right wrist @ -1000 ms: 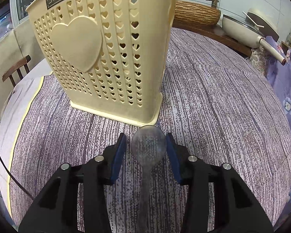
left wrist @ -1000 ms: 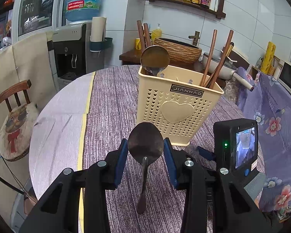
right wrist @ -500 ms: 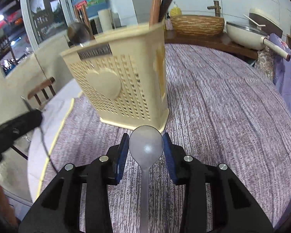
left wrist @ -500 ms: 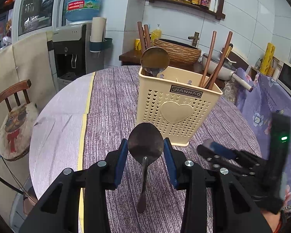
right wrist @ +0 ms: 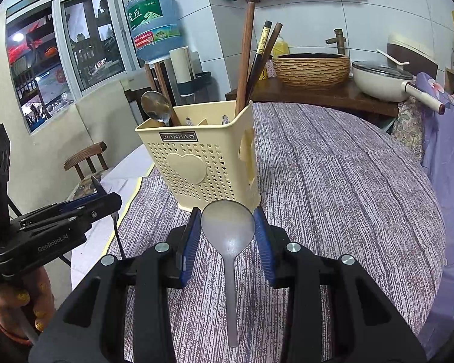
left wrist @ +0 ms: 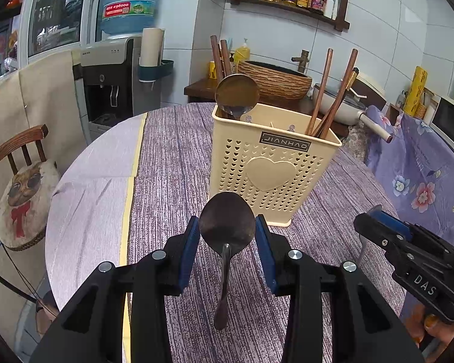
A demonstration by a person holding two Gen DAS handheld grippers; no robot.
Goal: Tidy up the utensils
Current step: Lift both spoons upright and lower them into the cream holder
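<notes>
A cream perforated utensil holder (left wrist: pixel 272 166) (right wrist: pixel 202 160) stands on the round table, with a spoon (left wrist: pixel 237 95) (right wrist: pixel 156 107) and brown chopsticks (left wrist: pixel 333 93) (right wrist: pixel 252 63) upright in it. My left gripper (left wrist: pixel 227 239) is shut on the bowl of a dark metal spoon (left wrist: pixel 227 227), handle hanging toward me, just in front of the holder. My right gripper (right wrist: pixel 227 236) is shut on the bowl of a grey metal spoon (right wrist: pixel 228 227), held above the table to the holder's right front. Each gripper shows at the edge of the other's view.
The table wears a purple striped cloth (right wrist: pixel 333 181), bare at its left part (left wrist: pixel 84 205). A wooden chair with a cushion (left wrist: pixel 27 193) stands left. Behind are a water dispenser (left wrist: pixel 112 84), a woven basket (right wrist: pixel 311 66), a lidded pan (right wrist: pixel 384 80) and a floral-covered seat (left wrist: pixel 417 175).
The right gripper has risen and drawn back from the holder's base with its spoon; the holder's rim and chopsticks now show in its view. The left gripper has kept still.
</notes>
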